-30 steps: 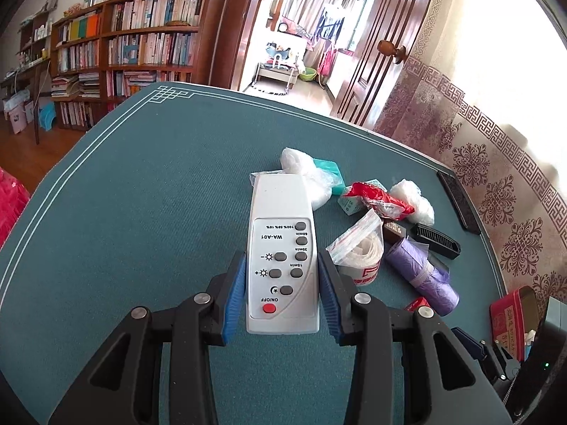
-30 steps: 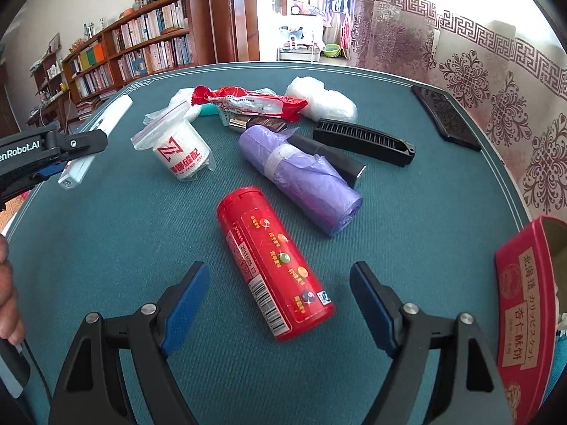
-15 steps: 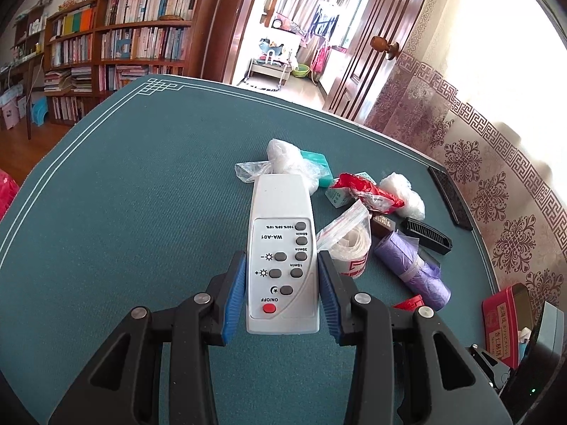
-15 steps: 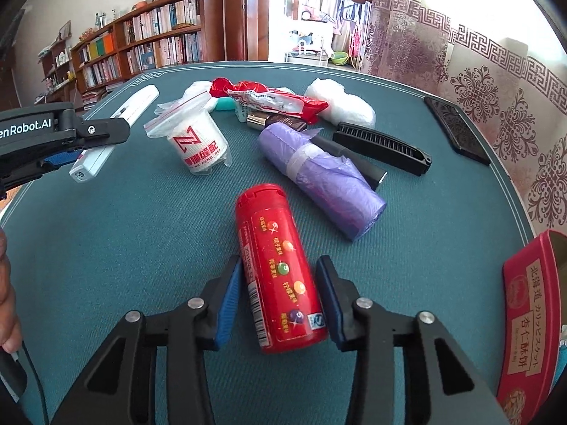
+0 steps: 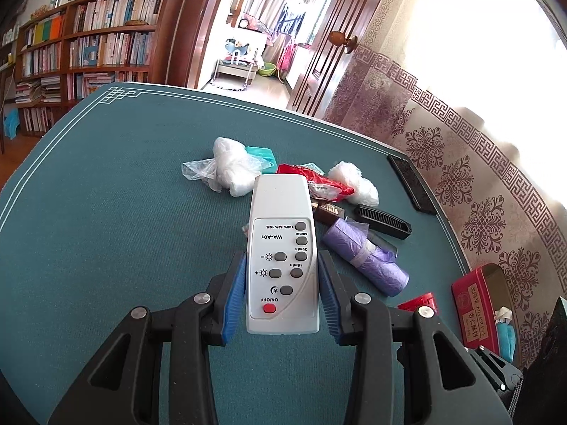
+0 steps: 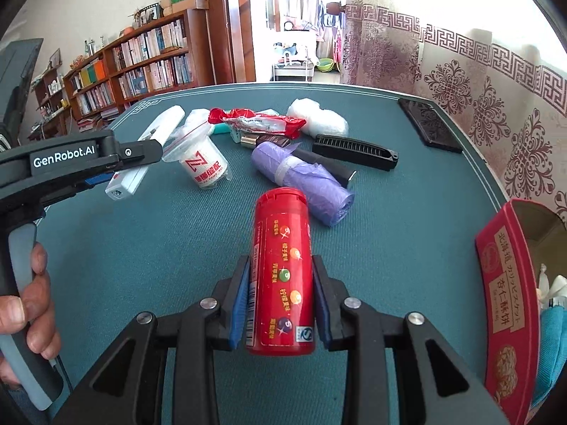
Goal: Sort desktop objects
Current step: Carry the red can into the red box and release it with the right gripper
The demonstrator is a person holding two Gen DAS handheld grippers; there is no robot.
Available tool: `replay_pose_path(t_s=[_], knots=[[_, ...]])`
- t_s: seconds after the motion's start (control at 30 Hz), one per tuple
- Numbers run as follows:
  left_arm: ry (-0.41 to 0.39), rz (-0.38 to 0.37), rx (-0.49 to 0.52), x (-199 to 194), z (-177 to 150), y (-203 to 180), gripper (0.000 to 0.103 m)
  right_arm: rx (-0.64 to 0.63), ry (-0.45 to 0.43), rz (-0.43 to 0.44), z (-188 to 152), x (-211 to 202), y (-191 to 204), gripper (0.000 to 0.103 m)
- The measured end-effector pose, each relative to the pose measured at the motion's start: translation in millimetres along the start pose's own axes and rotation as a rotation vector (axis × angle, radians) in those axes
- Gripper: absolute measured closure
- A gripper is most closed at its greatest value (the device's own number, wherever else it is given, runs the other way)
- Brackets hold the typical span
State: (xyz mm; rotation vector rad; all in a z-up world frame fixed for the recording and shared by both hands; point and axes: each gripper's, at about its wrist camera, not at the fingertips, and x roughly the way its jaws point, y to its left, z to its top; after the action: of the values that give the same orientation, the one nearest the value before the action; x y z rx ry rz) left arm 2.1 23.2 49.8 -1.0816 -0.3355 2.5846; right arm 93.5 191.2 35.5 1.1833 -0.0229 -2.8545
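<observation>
My left gripper (image 5: 282,258) is shut on a white remote (image 5: 280,209), held above the green table (image 5: 124,212) with its buttons facing up. From the right wrist view the same remote (image 6: 164,120) sticks out past the left gripper (image 6: 152,152) at the left. My right gripper (image 6: 280,264) has its jaws closing on a red candy tube (image 6: 283,233). Both blue pads press its sides, and the tube points away from me, lifted off the cloth.
A purple bag roll (image 6: 304,180), a black comb (image 6: 354,150), a red snack packet (image 6: 255,124), a bagged white cup (image 6: 203,164) and white plastic wads (image 6: 317,118) lie mid-table. A phone (image 6: 428,127) sits at the far right edge. An open red tin (image 6: 503,283) stands near right.
The right gripper's jaws closed from wide open onto the red tube and raised it off the table. The left gripper carried the remote toward the pile of objects.
</observation>
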Motion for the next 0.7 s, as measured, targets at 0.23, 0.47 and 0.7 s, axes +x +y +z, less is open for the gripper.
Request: replay_pose_path(t_s=[0.23, 0.47, 0.7], knots=[[0.012, -0.078, 0.058, -4, -8, -29, 0.061, 0.092, -0.087, -0.087, -2, -49, -39, 0.067], [0.02, -0.16, 0.095, -13, -15, -51, 0.061, 0.189, -0.149, -0.215, -13, -91, -89, 0.067], [0.033, -0.216, 0.142, -16, -24, -73, 0.061, 0.302, -0.164, -0.305, -29, -113, -139, 0.067]])
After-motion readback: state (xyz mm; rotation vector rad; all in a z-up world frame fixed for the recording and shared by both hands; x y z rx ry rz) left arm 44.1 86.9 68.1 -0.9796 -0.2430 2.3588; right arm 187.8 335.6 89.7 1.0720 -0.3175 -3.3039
